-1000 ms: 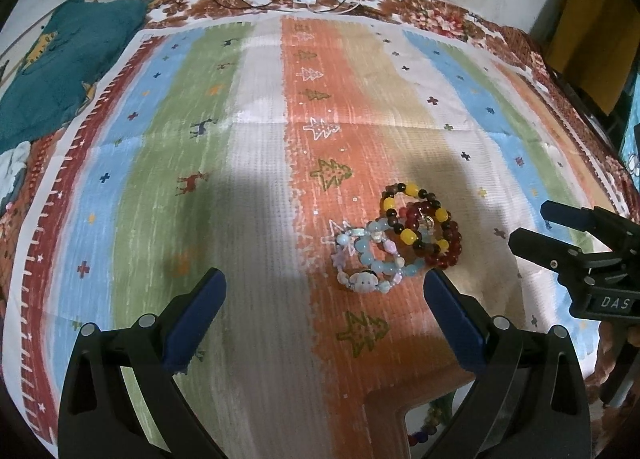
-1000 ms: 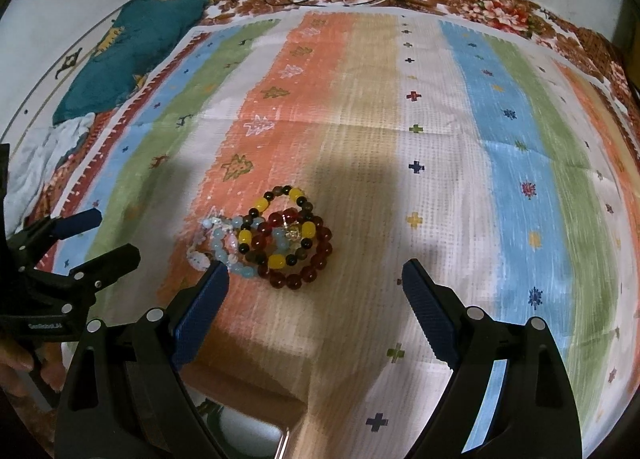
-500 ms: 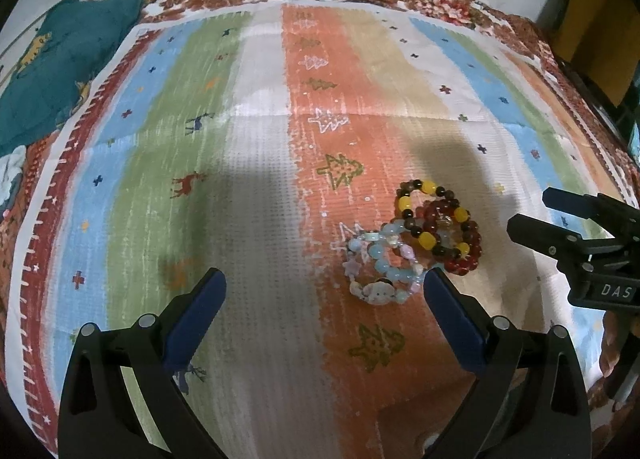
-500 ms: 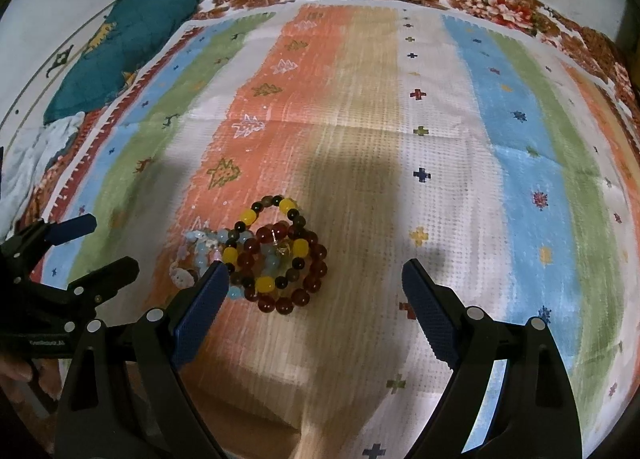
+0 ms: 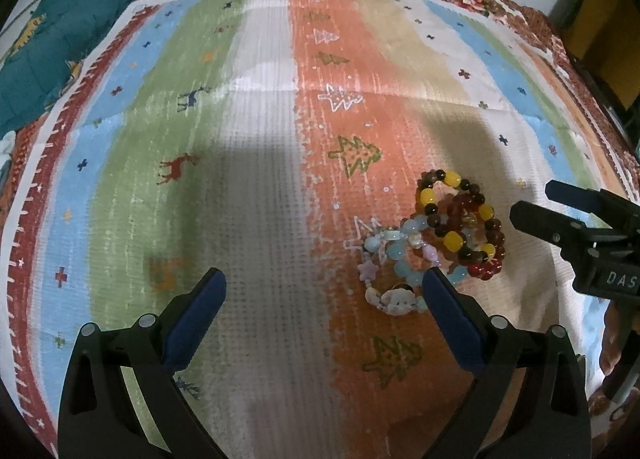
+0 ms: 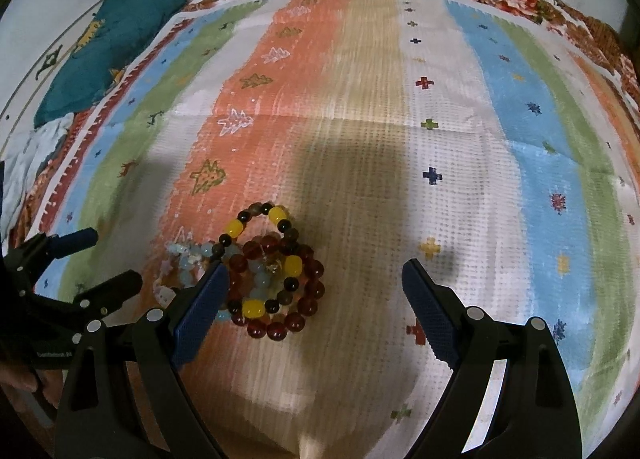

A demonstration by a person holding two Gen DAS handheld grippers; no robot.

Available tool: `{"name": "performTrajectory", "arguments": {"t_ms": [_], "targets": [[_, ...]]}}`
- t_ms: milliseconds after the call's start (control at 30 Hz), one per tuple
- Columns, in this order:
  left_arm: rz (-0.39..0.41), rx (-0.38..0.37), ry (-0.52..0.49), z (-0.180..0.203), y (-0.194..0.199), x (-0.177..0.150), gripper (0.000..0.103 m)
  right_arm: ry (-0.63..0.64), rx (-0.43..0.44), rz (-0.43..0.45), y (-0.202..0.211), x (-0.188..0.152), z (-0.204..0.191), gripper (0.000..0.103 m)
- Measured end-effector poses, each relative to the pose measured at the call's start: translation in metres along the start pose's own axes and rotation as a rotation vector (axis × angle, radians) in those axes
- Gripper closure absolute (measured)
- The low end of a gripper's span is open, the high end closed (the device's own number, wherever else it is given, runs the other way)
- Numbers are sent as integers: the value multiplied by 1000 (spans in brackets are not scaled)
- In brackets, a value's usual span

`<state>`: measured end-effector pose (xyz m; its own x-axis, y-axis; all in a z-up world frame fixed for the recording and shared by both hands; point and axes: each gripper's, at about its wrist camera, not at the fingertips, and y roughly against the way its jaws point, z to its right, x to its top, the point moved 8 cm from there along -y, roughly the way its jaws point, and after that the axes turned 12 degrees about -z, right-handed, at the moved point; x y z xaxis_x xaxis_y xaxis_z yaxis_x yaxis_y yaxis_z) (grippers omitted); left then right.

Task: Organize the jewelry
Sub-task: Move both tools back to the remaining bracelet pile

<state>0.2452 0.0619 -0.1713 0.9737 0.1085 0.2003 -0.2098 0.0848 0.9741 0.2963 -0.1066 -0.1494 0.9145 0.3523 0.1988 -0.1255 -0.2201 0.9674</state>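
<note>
Bracelets (image 5: 436, 243) lie heaped on the striped cloth (image 5: 248, 187); both views have closed in. Left tongs (image 5: 322, 295) and right tongs (image 6: 316, 287) gape wide, empty, flanking the heap: pickup seems imminent

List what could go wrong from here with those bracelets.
1. The yellow-and-black bracelet, dark red bracelet and pale blue bracelet overlap in one pile, so closing on one may drag the others.
2. The left gripper and right gripper are both open beside that pile; they could collide.
3. Round beads may slip from the pads.
</note>
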Motion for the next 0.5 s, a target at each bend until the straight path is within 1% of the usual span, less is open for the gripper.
{"name": "performTrajectory", "arguments": {"t_ms": [400,500], "targets": [[-41,18,5,-10,-14,4,8,-40,22,-37,-23,13,5,14],[-47,26,3,-11,-18,5,9,-35,9,-43,-27,17,5,14]]}}
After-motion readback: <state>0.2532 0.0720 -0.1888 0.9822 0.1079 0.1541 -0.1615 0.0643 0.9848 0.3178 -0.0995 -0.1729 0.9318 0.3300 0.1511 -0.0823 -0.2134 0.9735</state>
